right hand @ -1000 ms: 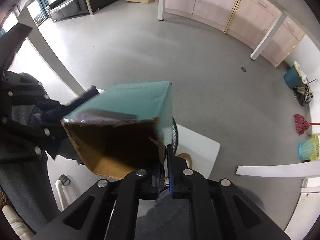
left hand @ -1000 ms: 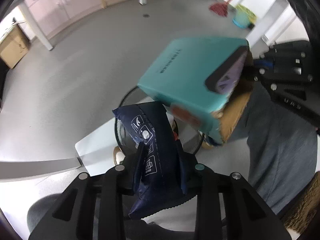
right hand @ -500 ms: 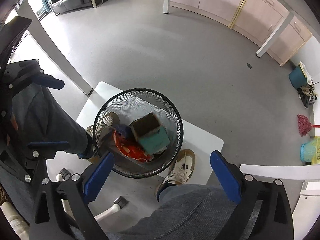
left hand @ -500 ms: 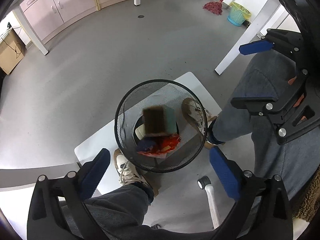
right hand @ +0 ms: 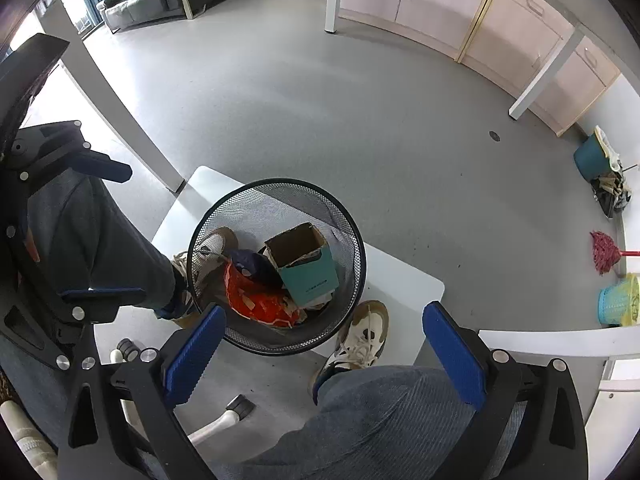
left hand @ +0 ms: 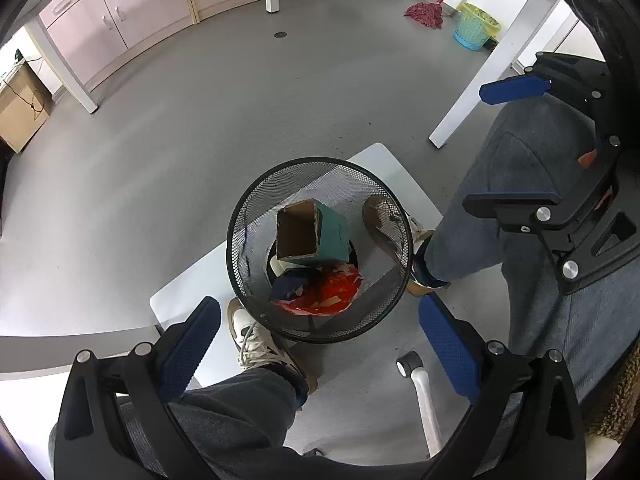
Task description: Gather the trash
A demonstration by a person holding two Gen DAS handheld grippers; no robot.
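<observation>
Down on the grey floor, a black mesh wastebasket (left hand: pixel 320 250) stands between a seated person's two feet, and the teal cardboard box (left hand: pixel 316 236) now lies inside it, on top of the other trash. It leans on a tilt: its open, brown-lined mouth faces upward and toward the far rim, and its long axis runs down from that mouth to the closed end buried among the rubbish. Beside and beneath it sit a dark blue wrapper (left hand: pixel 289 285) and a crumpled red-orange packet (left hand: pixel 326 292).

Both tools hang above the basket, pointing steeply down. The left gripper (left hand: pixel 320 344) has its blue pads spread wide with nothing between them, having just been opening; the right gripper (right hand: pixel 332 350) is likewise spread wide and bare, also just opened.

From the left wrist view the box's hollow interior shows almost square-on, and the right gripper appears at the right edge over a denim knee. From the right wrist view the box's printed teal side (right hand: pixel 310 276) is visible instead, and a sneaker (right hand: pixel 366 334) sits just beside the basket.
</observation>
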